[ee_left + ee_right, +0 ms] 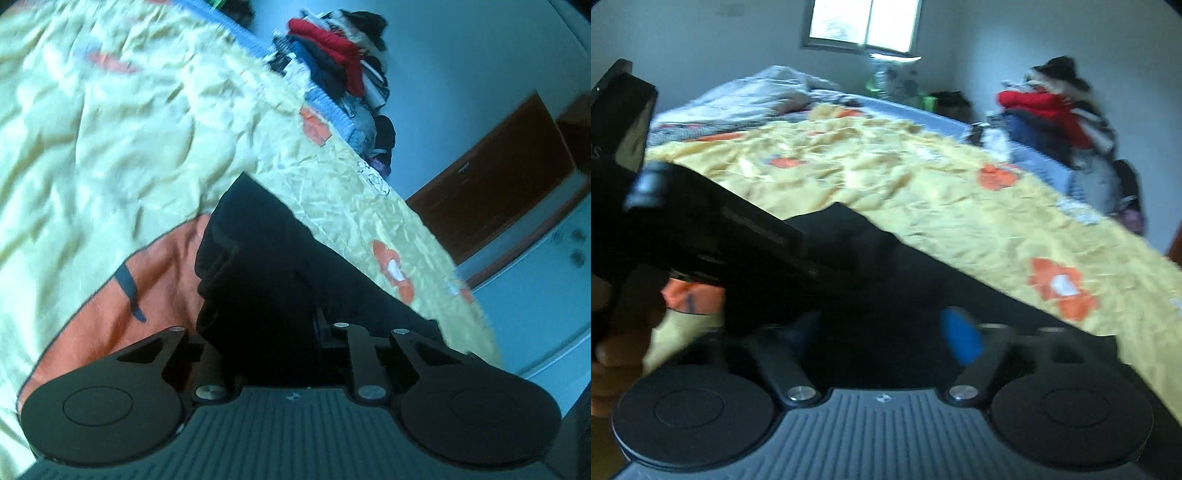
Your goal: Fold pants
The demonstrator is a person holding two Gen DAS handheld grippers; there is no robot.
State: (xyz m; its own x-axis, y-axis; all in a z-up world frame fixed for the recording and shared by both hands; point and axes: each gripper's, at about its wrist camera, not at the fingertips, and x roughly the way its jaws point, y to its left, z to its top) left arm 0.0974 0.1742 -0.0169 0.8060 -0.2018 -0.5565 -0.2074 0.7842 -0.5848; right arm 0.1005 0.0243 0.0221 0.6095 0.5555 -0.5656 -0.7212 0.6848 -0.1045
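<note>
Your pants lie dark on the yellow bedspread, near the bed's edge, bunched, with no finished fold to be seen. Left gripper: jaws drawn close on the pants cloth. Right gripper: jaws part-closed over the pants; blur hides whether they grip. Judged early: grasps taken, folding itself still to do

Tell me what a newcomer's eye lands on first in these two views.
The black pants come first: a dark mass on the yellow bedspread with orange flowers, running right up into the left gripper. Next, the clothes heap with a red garment on top, beyond the bed's far edge by the wall. In the right wrist view, a bright window sits above the bed.
</note>
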